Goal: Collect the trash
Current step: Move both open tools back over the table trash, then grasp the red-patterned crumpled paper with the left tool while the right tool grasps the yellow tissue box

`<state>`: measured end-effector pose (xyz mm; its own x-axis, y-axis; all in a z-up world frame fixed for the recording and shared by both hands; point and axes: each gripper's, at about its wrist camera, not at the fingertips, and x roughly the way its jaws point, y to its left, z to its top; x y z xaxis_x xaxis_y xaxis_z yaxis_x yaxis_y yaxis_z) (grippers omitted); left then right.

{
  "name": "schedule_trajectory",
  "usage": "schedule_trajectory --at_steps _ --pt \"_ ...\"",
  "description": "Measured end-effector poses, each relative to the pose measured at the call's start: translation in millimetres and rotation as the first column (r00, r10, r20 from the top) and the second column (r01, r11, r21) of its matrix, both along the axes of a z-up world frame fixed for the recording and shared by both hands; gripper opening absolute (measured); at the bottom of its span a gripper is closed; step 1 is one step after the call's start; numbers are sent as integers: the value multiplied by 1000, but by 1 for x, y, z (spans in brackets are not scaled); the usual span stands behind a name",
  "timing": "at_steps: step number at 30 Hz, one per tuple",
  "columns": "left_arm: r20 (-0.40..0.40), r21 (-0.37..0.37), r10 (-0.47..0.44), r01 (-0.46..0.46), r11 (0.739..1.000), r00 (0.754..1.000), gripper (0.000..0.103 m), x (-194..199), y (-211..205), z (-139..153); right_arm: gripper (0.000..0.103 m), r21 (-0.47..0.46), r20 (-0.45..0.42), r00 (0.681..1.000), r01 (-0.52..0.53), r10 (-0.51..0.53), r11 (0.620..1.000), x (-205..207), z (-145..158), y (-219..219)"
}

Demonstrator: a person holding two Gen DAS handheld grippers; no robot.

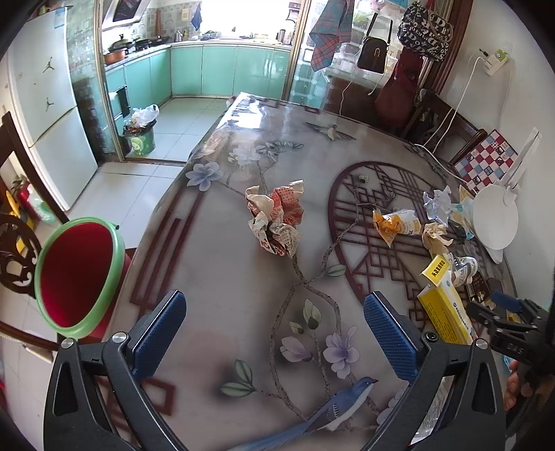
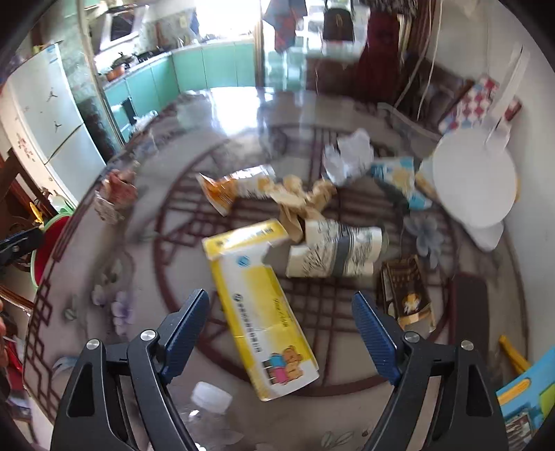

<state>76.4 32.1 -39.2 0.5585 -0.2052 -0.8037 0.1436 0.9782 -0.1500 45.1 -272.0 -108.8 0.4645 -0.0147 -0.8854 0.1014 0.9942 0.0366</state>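
Tools spread and empty, left tool point(image 1: 274, 329) facing crumpled wrapper point(image 1: 275, 222), right tool point(image 2: 281, 326) over yellow box point(image 2: 260, 312).

Bright daylight is pouring in from the kitchen window point(image 1: 242, 17), which is glowing plain white. The light is bouncing off the shiny worktop point(image 1: 242, 295) and making a white glare patch point(image 2: 236, 107) at its far end. The left wrist picture is looking sharp, with a soft shadow sitting under the crumpled newspaper ball point(image 1: 275, 218). The right wrist picture is looking smeared and blurry almost everywhere; the yellow box point(image 2: 263, 312) is showing fuzzy print. Both pictures are bending round at the edges, and the corners are going black.
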Motion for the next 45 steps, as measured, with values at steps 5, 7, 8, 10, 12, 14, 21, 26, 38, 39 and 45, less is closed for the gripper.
schedule_trajectory --at_steps 5,7,8,10,12,14,21,26,38,39,45 --pt "-14 12 -2 2 1000 1000 103 4 -7 -7 84 66 -71 996 -42 46 997 5 -29 -5" --pt "-21 22 0 1 1000 1000 103 9 -9 -11 84 73 -86 994 -57 64 996 9 -35 -2" --pt "-22 24 1 -1 1000 1000 103 12 -11 -13 84 78 -95 993 -61 68 995 14 -41 -4" --pt "-20 26 6 -5 1000 1000 103 20 -13 -15 79 99 -110 991 -64 75 993 17 -45 -3" --pt "-17 33 14 -14 999 1000 103 31 -15 -18 68 96 -119 990 -60 71 994 18 -50 -3" --pt "-20 37 21 -21 999 1000 103 44 -18 -21 60 88 -116 991 -55 65 995 18 -51 -4" --pt "-68 64 51 -47 997 996 103 91 -30 -48 54 116 -110 993 -29 42 993 16 -47 -9" --pt "-97 85 67 -59 995 993 102 107 -36 -67 54 111 -105 994 -14 25 994 14 -41 -9" --pt "-102 92 7 2 996 995 40 99 -39 -63 54 110 -18 1000 11 -9 994 8 8 5" --pt "-88 98 0 9 995 996 40 96 -39 -58 54 110 -9 1000 10 -9 994 7 13 8" --pt "-18 111 -33 35 993 999 40 70 -30 -25 54 114 43 999 -17 12 993 5 42 34"
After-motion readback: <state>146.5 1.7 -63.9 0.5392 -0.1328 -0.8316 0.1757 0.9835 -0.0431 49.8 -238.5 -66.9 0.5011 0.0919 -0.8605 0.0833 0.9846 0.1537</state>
